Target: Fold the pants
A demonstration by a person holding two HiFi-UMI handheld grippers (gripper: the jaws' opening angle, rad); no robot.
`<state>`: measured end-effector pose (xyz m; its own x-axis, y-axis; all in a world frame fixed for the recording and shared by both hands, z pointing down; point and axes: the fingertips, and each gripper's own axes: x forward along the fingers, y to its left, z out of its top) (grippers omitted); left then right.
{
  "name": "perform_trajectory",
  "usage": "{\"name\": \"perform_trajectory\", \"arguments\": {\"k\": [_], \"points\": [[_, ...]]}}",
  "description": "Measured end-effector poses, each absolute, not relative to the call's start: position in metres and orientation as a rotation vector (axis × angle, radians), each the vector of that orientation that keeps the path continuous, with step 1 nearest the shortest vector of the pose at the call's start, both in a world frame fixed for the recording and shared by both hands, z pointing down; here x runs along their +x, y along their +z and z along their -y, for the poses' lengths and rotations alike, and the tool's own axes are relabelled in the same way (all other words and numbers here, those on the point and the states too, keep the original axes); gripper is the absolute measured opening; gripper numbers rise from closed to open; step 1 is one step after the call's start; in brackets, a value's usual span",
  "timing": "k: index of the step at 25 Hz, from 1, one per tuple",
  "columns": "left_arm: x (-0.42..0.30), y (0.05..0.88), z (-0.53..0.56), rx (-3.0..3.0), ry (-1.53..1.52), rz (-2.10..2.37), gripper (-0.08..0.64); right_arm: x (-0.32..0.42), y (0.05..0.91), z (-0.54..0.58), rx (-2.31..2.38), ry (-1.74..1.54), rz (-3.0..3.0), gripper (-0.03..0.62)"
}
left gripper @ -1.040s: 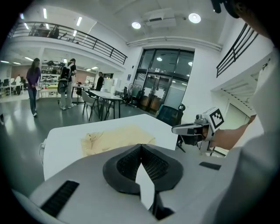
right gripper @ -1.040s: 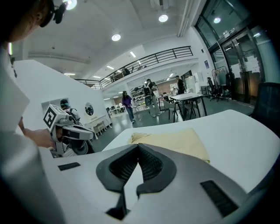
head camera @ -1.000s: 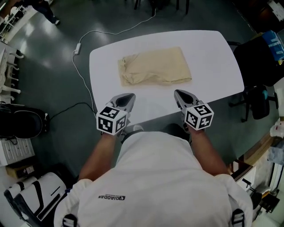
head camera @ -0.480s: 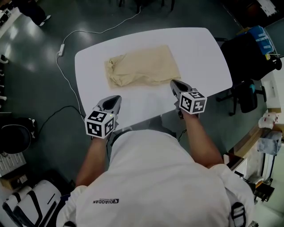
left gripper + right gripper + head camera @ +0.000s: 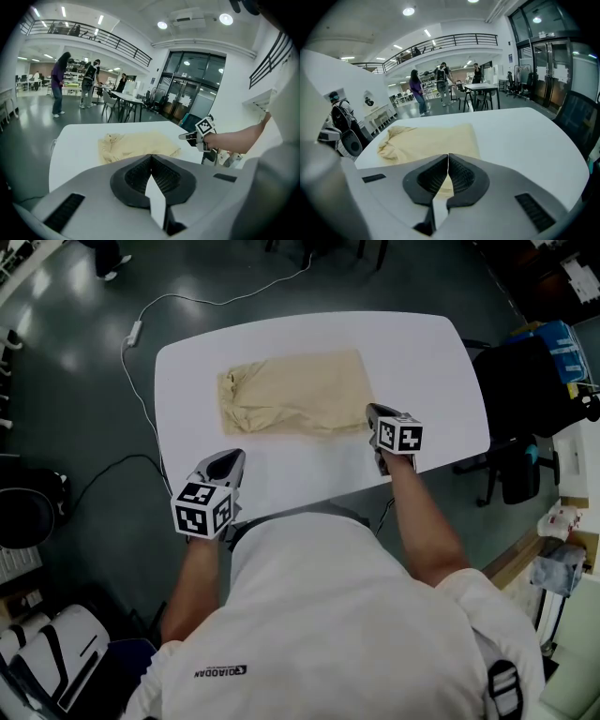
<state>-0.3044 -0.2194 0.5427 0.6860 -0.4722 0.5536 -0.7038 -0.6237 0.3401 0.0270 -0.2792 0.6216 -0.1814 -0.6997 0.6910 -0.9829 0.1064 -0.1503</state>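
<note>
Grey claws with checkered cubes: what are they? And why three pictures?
They are grippers, pinching tools with two jaws. A person holds one in each hand, and the cubes are part of them. One picture comes from a camera on the person's head, looking down. The other two come from cameras riding on each gripper, looking along its jaws. On the white table lie beige pants. The right gripper points at their near corner. The left gripper is over bare table. Both are shut and hold nothing.
</note>
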Motion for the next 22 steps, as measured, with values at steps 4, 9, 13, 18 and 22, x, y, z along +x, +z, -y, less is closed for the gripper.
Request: {"name": "perform_trajectory", "arguments": {"k": [4,9,13,18,22], "points": [[-0.298,0.542,0.228,2.301,0.525,0.915,0.028,0.054,0.650,0.306,1.616,0.816,1.873,0.030],[-0.295,0.544,0.237,2.253,0.542,0.955,0.028,0.080,0.681,0.336,1.597,0.868,1.839,0.129],[-0.294,0.546,0.241,2.220,0.547,0.980,0.028,0.084,0.692,0.353,1.564,0.933,1.851,0.188],[-0.298,0.547,0.243,2.189,0.538,1.018,0.028,0.085,0.716,0.357,1.518,1.000,1.793,0.207],[-0.302,0.548,0.242,2.173,0.532,1.040,0.028,0.086,0.724,0.355,1.519,1.004,1.766,0.206]]}}
